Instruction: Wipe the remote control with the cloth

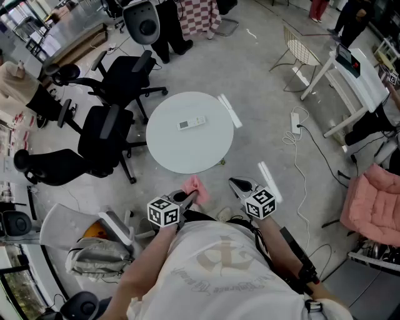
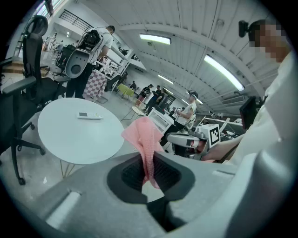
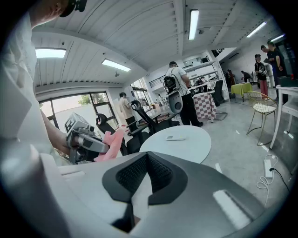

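Head view | remote (image 1: 192, 123) on table (image 1: 178, 153), well beyond left tool (image 1: 187, 198) gripping cloth (image 1: 195, 186)

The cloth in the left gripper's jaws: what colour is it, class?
Pink. The cloth shows best in the left gripper view, pinched between the jaws.

1. cloth (image 1: 195, 186): pink, fine mesh weave.
2. remote control (image 1: 192, 123): white, with a grey display patch.
3. desk (image 1: 169, 153): plain white top.
4. left claw (image 1: 187, 197), right claw (image 1: 240, 185): grey bodies, black ribbed pads (image 2: 132, 174), marker cubes (image 1: 164, 212) in black-and-white squares.
5. office chairs (image 1: 109, 134): black.
6. floor (image 1: 262, 119): grey.
7. cushion (image 1: 374, 203): pink.
8. checked fabric (image 1: 199, 15): dark red on white.
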